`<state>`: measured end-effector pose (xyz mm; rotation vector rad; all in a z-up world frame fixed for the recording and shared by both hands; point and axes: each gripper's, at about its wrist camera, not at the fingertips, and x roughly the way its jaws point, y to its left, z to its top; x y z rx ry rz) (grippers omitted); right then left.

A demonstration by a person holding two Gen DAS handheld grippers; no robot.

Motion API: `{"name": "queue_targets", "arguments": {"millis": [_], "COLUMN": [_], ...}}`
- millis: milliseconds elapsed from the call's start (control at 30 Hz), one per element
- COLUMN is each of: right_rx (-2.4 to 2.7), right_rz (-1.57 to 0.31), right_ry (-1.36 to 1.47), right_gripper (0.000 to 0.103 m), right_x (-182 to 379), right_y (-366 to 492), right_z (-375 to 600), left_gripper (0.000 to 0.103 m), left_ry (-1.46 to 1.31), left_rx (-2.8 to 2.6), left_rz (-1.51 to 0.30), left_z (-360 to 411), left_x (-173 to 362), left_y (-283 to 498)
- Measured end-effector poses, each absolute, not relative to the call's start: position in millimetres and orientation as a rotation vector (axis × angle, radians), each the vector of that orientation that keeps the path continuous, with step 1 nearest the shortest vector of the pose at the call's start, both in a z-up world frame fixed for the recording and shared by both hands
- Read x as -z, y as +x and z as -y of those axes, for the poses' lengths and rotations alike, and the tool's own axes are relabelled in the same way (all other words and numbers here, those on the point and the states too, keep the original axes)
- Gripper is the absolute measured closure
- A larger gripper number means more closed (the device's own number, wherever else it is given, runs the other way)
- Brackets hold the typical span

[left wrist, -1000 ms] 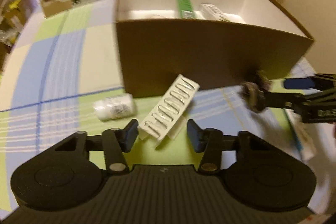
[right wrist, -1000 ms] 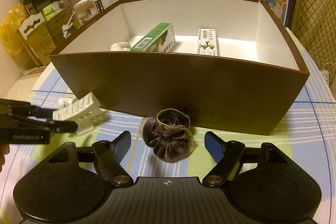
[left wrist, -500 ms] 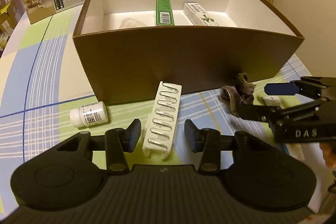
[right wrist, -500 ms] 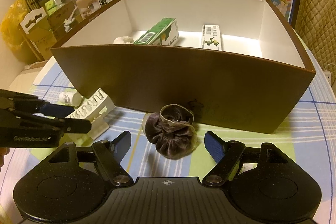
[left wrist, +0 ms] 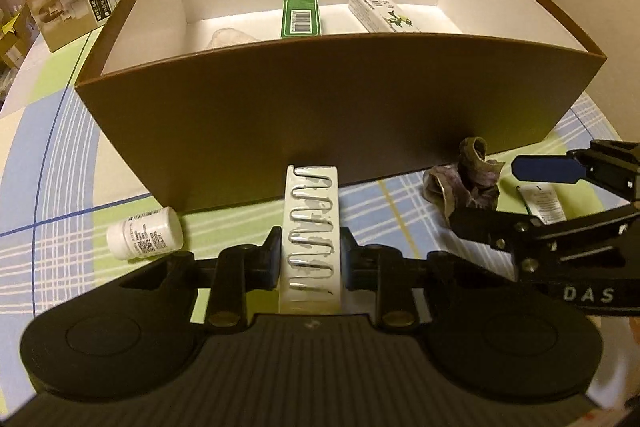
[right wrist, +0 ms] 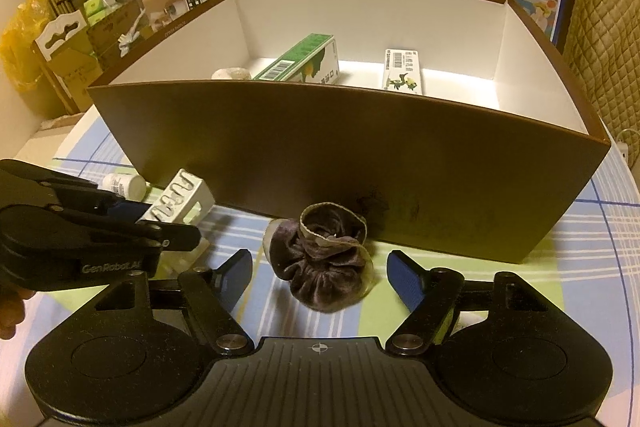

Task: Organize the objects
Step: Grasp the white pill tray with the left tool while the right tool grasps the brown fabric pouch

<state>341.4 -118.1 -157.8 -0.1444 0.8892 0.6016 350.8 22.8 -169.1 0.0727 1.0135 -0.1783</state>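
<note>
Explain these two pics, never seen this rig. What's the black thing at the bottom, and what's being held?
No robot arm here: a person holds a two-finger gripper in each hand, each with a fisheye camera looking forward along its fingers. The black body at the bottom of each picture is that gripper itself.

Left wrist view: the left gripper is shut on a white blister tray in front of the brown box.

Right wrist view: the right gripper is open, its fingers either side of a dark velvet scrunchie on the checked tablecloth.

Also on the cloth: a small white bottle and a small tube. Inside the box: a green carton, a white carton and a pale lump.
</note>
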Motion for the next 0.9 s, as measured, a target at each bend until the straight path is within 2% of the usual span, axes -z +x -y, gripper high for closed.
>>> {"name": "queue_targets", "arguments": {"millis": [600, 767, 833, 900], "right_rx": [-0.594, -0.582, -0.586, -0.587], "right_rz": [-0.882, -0.888, -0.884, -0.886], "right_ry": [-0.185, -0.223, -0.226, -0.214], "right_gripper": [0.045, 0.061, 0.072, 0.076], "right_x": [172.1, 182.3, 181.9, 181.0], "right_y": [346.7, 349.7, 349.6, 350.5], "right_z": [105.8, 97.4, 97.3, 99.0], "left_gripper": [0.079, 0.079, 0.079, 0.079], "left_ry": [0.056, 0.054, 0.052, 0.053], "left_rx": [0.156, 0.157, 0.157, 0.159], "left_rz": [-1.038, -1.036, -1.034, -1.033], "left_z": [-18.9, -18.2, -19.3, -19.6], "left_x": [167.0, 166.8, 165.9, 165.4], "left_y": [350.2, 351.7, 350.8, 350.6]}}
